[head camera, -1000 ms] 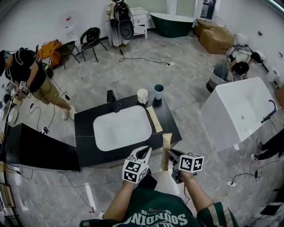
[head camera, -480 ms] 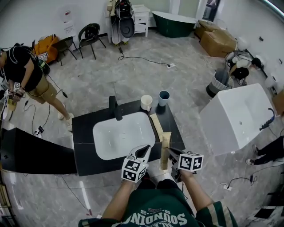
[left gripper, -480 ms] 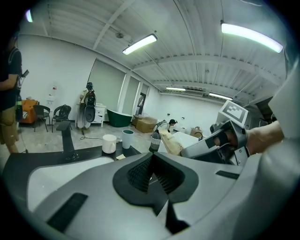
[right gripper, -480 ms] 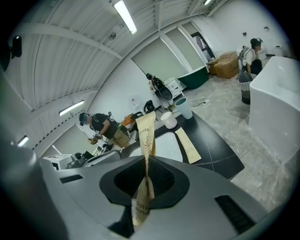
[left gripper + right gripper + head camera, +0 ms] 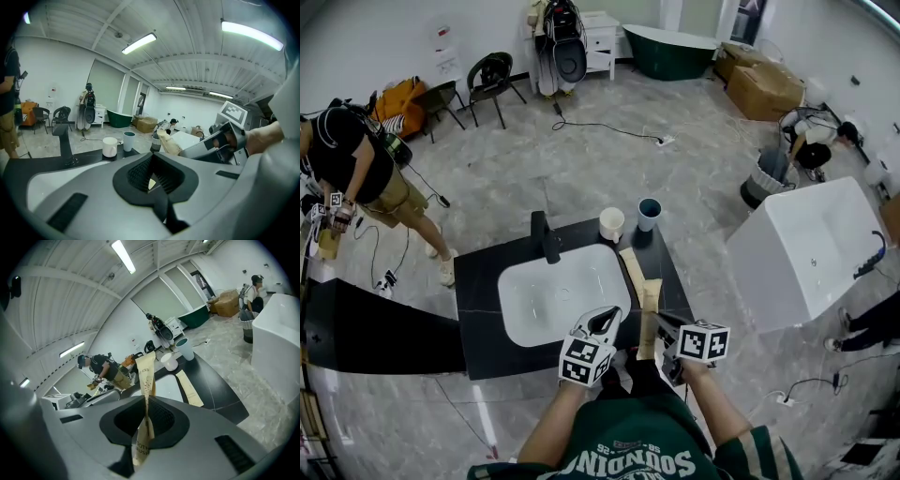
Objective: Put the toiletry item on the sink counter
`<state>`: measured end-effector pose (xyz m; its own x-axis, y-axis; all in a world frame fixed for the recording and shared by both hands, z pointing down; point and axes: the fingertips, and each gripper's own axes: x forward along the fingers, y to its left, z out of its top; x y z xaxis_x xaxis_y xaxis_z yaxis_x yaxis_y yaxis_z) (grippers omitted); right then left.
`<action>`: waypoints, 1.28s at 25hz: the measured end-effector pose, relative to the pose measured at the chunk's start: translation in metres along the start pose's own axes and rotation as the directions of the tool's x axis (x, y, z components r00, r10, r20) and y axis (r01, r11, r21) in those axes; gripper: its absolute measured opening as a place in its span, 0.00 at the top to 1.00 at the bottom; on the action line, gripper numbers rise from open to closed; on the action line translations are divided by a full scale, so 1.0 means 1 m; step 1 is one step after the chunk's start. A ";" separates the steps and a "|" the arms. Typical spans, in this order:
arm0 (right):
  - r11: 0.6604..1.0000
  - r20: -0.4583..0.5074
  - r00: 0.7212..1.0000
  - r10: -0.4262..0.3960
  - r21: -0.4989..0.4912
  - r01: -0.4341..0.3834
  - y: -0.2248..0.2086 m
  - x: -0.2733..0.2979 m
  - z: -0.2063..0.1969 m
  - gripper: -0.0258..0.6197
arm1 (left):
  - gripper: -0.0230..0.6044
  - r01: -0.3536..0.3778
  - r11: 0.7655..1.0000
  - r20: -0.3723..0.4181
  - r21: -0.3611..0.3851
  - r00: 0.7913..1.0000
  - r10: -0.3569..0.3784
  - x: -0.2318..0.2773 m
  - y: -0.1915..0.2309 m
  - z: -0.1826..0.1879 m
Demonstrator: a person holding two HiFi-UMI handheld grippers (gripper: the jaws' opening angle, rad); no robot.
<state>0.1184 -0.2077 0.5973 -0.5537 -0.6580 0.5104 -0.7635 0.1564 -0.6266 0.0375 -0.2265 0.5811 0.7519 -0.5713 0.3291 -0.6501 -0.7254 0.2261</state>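
A black sink counter [image 5: 478, 309] holds a white basin [image 5: 558, 292] with a dark faucet [image 5: 546, 234]. My right gripper [image 5: 657, 325] is shut on a long beige toiletry packet [image 5: 648, 314], held upright over the counter's near right corner. In the right gripper view the packet [image 5: 146, 376] rises from between the jaws of the right gripper [image 5: 146, 417]. My left gripper [image 5: 600, 324] hovers at the basin's near edge, shut, with nothing in it. From the left gripper view I see that gripper [image 5: 153, 180] pinched together, with the packet [image 5: 168, 143] off to the right.
A second beige packet [image 5: 630, 270] lies flat on the counter right of the basin. A white cup [image 5: 611, 223] and a blue cup [image 5: 649, 213] stand at the back. A white tub [image 5: 811, 248] is to the right. A person [image 5: 352, 164] stands far left.
The counter has drawn nearer to me and lies under both grippers. The grippers keep their pose and the right one still holds the packet.
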 end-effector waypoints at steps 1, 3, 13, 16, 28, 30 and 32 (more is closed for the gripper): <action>1.000 0.002 1.000 0.004 -0.004 -0.004 -0.001 0.001 0.004 0.88 | 0.95 0.001 1.000 0.000 0.001 1.000 -0.001 0.004 0.000 0.002; 1.000 0.001 1.000 0.009 -0.013 -0.009 -0.006 0.005 0.012 0.88 | 0.95 0.000 1.000 -0.002 0.004 1.000 0.000 0.013 0.003 0.005; 0.999 -0.025 0.999 0.038 0.000 -0.038 -0.040 0.029 0.059 0.88 | 0.95 -0.032 0.999 -0.013 -0.004 0.999 0.032 0.062 0.025 0.028; 0.999 -0.037 0.998 0.045 -0.005 -0.045 -0.051 0.037 0.072 0.88 | 0.95 -0.045 0.999 -0.020 -0.010 0.999 0.045 0.077 0.033 0.030; 0.999 -0.105 0.994 0.028 -0.032 -0.032 -0.095 0.070 0.110 0.88 | 0.95 -0.053 0.998 -0.055 -0.040 0.997 0.051 0.132 0.062 0.032; 0.998 -0.128 0.992 0.005 -0.069 -0.014 -0.103 0.074 0.112 0.88 | 0.95 -0.053 0.997 -0.063 -0.047 0.997 0.050 0.137 0.064 0.030; 0.995 -0.151 0.988 -0.014 -0.099 -0.001 -0.112 0.079 0.111 0.88 | 0.95 -0.056 0.997 -0.072 -0.053 0.996 0.052 0.141 0.067 0.026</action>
<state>0.1974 -0.3594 0.6423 -0.5864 -0.5417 0.6023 -0.7923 0.2286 -0.5657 0.1030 -0.3662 0.6188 0.7074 -0.5789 0.4055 -0.6958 -0.6710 0.2561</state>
